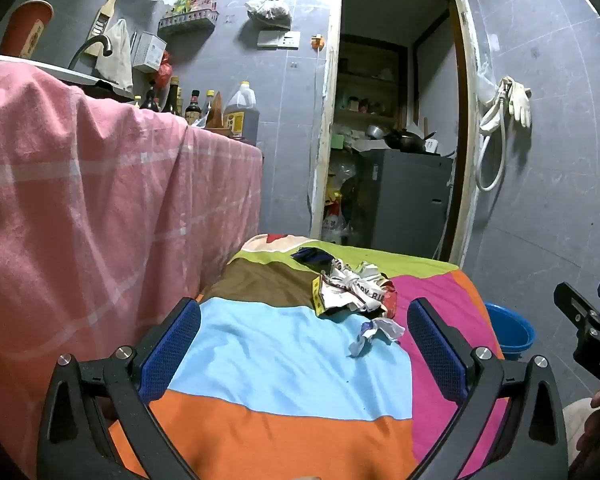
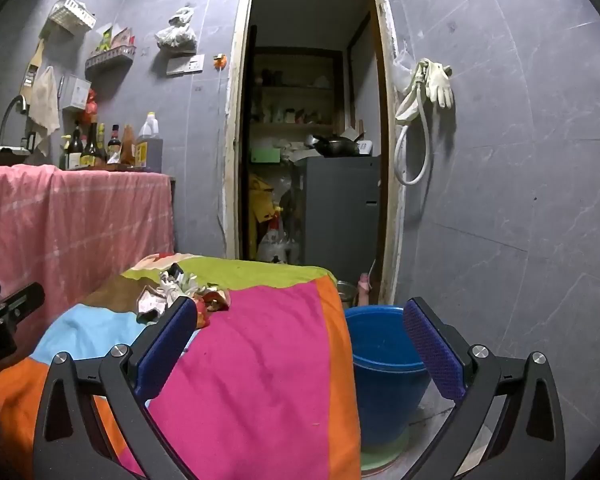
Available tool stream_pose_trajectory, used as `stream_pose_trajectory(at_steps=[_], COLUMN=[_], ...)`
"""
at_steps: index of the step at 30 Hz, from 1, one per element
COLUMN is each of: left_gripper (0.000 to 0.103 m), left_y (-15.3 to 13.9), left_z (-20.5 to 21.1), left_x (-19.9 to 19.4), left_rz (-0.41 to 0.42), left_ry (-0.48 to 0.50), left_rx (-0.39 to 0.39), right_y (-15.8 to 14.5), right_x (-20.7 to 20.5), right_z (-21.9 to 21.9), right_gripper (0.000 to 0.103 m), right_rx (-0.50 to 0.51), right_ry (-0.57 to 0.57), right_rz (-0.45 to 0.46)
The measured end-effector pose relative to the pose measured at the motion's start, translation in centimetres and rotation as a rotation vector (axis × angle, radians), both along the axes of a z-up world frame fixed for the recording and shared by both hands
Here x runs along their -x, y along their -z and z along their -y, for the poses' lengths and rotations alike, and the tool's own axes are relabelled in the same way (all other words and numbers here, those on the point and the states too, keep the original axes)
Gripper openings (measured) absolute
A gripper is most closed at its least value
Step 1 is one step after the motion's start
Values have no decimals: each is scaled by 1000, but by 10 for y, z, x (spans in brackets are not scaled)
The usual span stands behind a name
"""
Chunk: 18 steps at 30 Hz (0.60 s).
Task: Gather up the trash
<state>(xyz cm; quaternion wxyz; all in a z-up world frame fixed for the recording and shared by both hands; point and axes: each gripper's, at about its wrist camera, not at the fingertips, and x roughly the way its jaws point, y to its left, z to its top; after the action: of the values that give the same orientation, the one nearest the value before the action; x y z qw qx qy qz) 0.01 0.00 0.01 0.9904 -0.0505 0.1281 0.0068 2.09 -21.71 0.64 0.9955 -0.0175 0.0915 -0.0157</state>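
Trash (image 1: 354, 294) — crumpled printed wrappers with a small white wad (image 1: 374, 334) lying just nearer — sits toward the far edge of the cloth-covered table (image 1: 284, 364), on the boundary of the brown, blue and pink patches. The left gripper (image 1: 304, 346) hovers over the near part of the table with its jaws spread wide and nothing between them; the white wad lies just ahead, slightly toward its right finger. The right gripper (image 2: 300, 346) is equally wide and empty, straddling the table's right edge, its left finger over the pink patch and its right over the blue bucket (image 2: 384, 356), which stands on the floor just beside that edge.

My judgement is that the step in hand is the first reach. To do it well, the left gripper should go forward and down, centre the wad or one wrapper between the pads, and close on the paper alone — not pinching the loose cloth beneath. The bucket looks like the likely place for it.

How many separate pieces make up the pile is hard to tell, a dark item behind it is unclear, and the right gripper's left finger hides the pile's near part in its own view.
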Motion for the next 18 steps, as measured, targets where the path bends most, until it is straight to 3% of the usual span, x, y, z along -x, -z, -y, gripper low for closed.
stream_pose_trajectory(at_steps=[18], left_gripper=[101], left_y=[0], left_z=[0], left_x=[0], left_rz=[-4], left_ry=[0], left_rx=[-1], right_y=[0], right_x=[-1], right_z=[-4], right_gripper=[103], right_rx=[7], right_ry=[-2], right_rz=[-17])
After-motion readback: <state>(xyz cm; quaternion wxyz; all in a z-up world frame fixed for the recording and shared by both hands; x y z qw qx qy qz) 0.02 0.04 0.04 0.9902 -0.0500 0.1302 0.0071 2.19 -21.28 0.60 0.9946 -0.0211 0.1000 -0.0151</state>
